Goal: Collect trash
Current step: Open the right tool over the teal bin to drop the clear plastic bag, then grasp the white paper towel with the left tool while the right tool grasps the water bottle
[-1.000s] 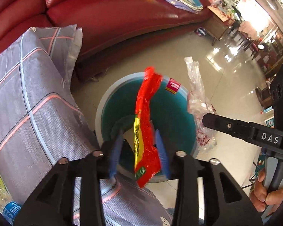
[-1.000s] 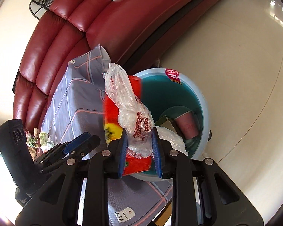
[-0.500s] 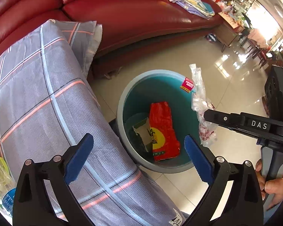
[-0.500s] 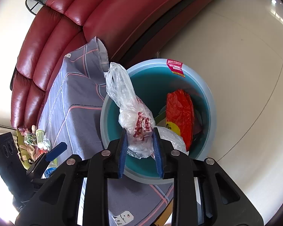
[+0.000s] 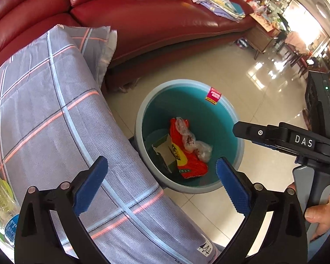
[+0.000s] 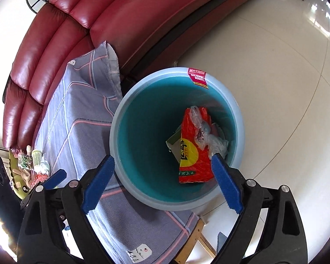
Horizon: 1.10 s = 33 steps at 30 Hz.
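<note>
A teal bin (image 5: pixel 235 121) (image 6: pixel 238 118) stands on the floor beside the cloth-covered table. Inside lie a red and yellow snack wrapper (image 5: pixel 188 160) (image 6: pixel 190 156), a clear plastic bag (image 5: pixel 193 140) (image 6: pixel 209 136) on top of it, and a piece of cardboard (image 5: pixel 164 151). My left gripper (image 5: pixel 161 183) is open and empty, above the table edge and the bin's near rim. My right gripper (image 6: pixel 162 183) is open and empty, directly over the bin; it also shows in the left wrist view (image 5: pixel 275 135) at the right.
A table with a grey plaid cloth (image 5: pixel 44 101) (image 6: pixel 77 114) sits left of the bin. Bottles and small trash (image 6: pixel 30 165) lie at its far end. A red leather sofa (image 5: pixel 154 22) stands behind. Tiled floor (image 6: pixel 286 77) spreads to the right.
The right gripper opened and the clear plastic bag dropped into the bin onto the red wrapper. Before that the left gripper opened and dropped the red wrapper in.
</note>
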Each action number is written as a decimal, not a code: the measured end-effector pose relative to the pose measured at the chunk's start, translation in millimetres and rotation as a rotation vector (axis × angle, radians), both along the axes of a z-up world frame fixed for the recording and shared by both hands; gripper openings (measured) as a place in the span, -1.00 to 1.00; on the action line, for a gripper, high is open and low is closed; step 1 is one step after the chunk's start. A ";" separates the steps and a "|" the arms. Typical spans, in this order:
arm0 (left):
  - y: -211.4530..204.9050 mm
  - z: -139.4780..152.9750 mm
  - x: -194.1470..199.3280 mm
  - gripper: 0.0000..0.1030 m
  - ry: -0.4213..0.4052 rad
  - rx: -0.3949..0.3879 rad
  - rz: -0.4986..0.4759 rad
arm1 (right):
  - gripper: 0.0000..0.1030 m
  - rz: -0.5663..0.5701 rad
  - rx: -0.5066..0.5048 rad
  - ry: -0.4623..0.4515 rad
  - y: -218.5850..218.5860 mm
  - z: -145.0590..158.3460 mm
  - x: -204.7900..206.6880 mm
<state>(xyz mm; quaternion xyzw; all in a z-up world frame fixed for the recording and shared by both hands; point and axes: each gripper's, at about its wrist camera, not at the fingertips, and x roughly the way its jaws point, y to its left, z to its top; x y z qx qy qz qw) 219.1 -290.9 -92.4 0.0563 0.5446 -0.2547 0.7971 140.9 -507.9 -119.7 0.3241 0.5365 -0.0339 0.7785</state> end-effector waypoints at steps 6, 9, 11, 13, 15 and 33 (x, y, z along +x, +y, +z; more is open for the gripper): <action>6.0 6.5 -5.6 0.92 0.000 -0.011 0.004 | 0.67 0.000 -0.015 -0.002 6.0 7.0 -2.9; 11.1 11.8 -8.8 0.92 -0.010 -0.018 0.007 | 0.67 0.004 -0.016 -0.003 11.9 10.3 -4.0; 15.6 16.3 -10.9 0.92 -0.018 -0.025 0.010 | 0.67 0.009 -0.021 -0.005 16.3 13.6 -4.5; 21.6 20.6 -13.8 0.92 -0.027 -0.032 0.015 | 0.67 0.016 -0.022 -0.009 21.3 16.9 -5.5; 28.8 24.7 -17.2 0.92 -0.036 -0.037 0.022 | 0.67 0.026 -0.028 -0.015 27.3 21.5 -6.8; 165.3 48.4 -55.8 0.92 -0.101 -0.053 0.206 | 0.67 0.243 -0.043 -0.050 152.4 51.2 2.2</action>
